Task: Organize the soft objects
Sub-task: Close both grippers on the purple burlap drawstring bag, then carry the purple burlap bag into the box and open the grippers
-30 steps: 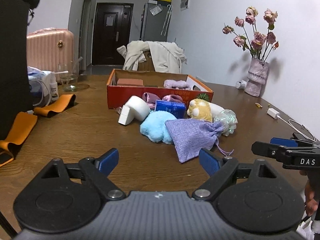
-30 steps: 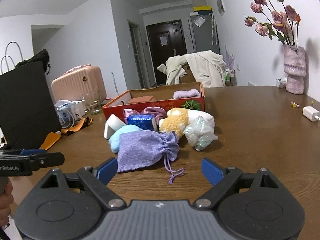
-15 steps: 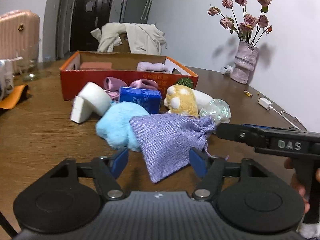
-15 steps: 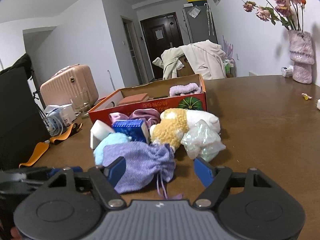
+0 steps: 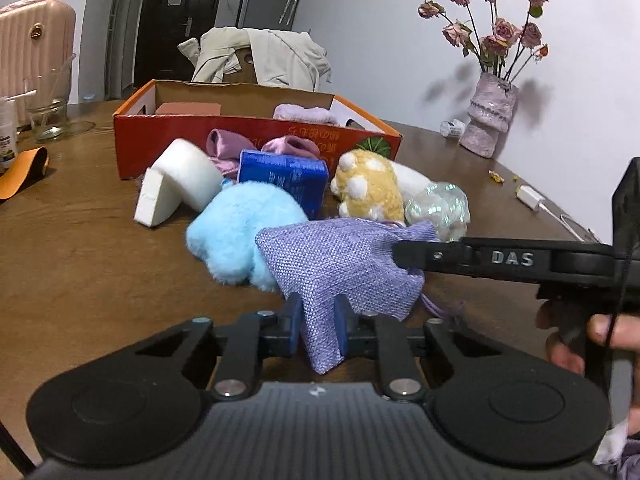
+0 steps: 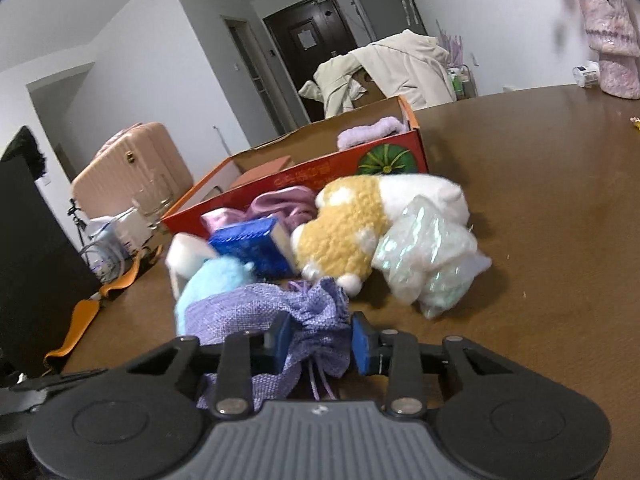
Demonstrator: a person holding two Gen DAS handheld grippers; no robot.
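Two grips: both tongs have hold of the lilac drawstring pouch (image 5: 344,264) at once.
Left tongs (image 5: 317,326): jaws have just been closing; blue pads now pinch the pouch's closed bottom corner, low centre of the left wrist view.
Right tongs (image 6: 320,340): jaws have just been closing; they sit narrow around the gathered neck, cords (image 6: 320,380) hanging below. Left pad presses the cloth; the right pad's contact I cannot tell.
Pouch location: on the desk (image 5: 100,264), lower centre of both views, leaning on the pale blue plush (image 5: 240,236), in front of the orange cardboard box (image 5: 256,136).
Long axis: runs from bottom corner to neck, tongs to tongs; neck points toward the right of the left wrist view.
Step, judged: lift the pouch for the box.
Technique, judged: raise both ends together, keep the cloth slack, and clear the yellow plush toy (image 6: 344,232).
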